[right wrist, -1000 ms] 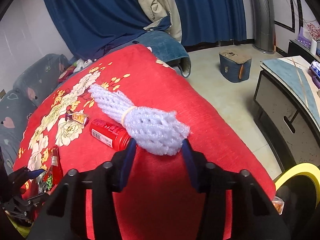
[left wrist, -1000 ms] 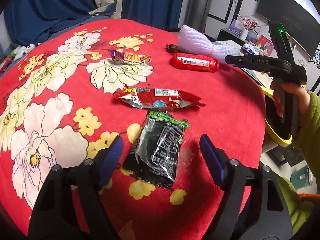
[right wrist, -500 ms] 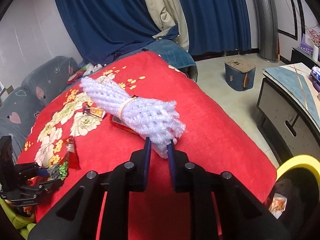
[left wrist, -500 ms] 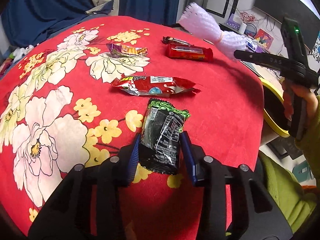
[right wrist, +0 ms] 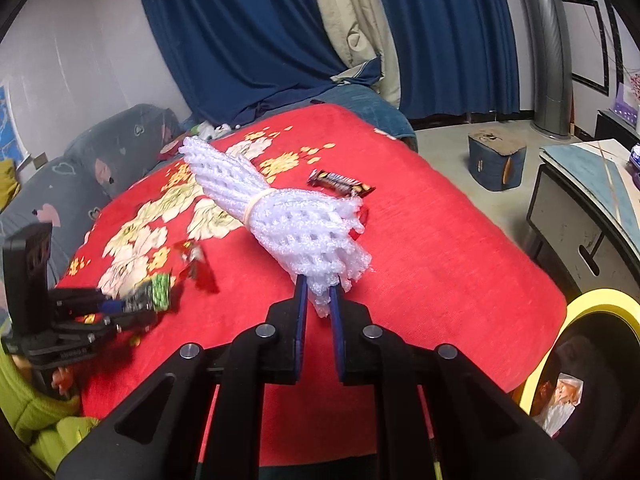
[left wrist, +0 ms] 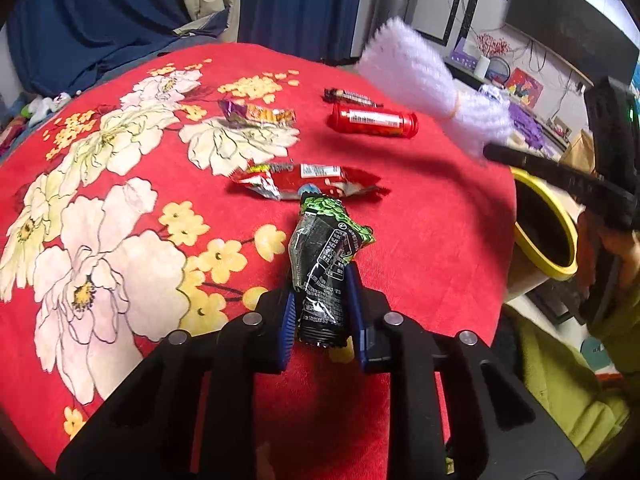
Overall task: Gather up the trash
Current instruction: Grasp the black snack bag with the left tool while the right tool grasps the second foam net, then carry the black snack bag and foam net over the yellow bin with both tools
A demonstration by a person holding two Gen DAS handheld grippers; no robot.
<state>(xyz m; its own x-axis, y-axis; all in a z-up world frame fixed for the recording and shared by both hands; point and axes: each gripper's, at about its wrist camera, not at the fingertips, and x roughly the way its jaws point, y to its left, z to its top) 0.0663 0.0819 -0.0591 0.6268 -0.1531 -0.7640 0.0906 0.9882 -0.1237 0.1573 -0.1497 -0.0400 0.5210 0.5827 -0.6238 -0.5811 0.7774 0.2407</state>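
Red floral cloth (left wrist: 420, 240) covers the bench, blue curtains behind. My left hand-held gripper (left wrist: 322, 312) has its jaws closing on the black-and-green wrapper (left wrist: 320, 264), pads on both sides of it, lower end lying on the cloth. My right hand-held gripper (right wrist: 319, 308) is clamped narrow on the white foam net bundle (right wrist: 288, 216), carried off the cloth. Left view alone shows the red tube (left wrist: 372, 122), red wrapper (left wrist: 304, 184) and purple-orange wrapper (left wrist: 260, 114) clearly; in the right view the tube is mostly hidden behind the net. Right view alone looks into the yellow-rimmed bin (right wrist: 596, 300): crumpled wrappers inside, contents dim. Dark bar wrapper (right wrist: 340, 182) lies farther off. Both hand-held grippers angle downward; green sleeve (left wrist: 560, 372) cut off.
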